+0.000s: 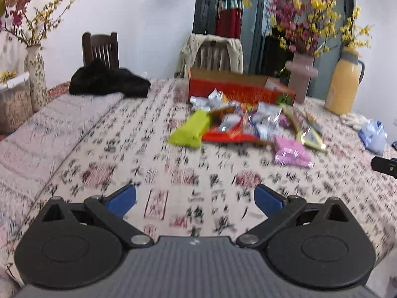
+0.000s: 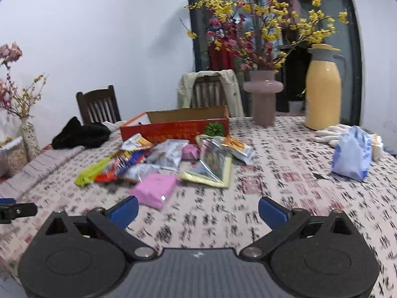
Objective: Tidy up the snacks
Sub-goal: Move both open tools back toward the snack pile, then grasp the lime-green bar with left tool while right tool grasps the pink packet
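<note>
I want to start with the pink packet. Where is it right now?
The pink packet lies on the tablecloth at the near edge of the snack pile, just ahead of the right gripper, left of the yellow-bordered packet.

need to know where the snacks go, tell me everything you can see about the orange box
The orange box is a long, shallow cardboard carton with plain brown inner walls, printed text and a green round emblem on its front. It is open-topped, resting flat on the patterned tablecloth behind the snack pile, whose rearmost packets lie against its front. Its contents are hidden.
</note>
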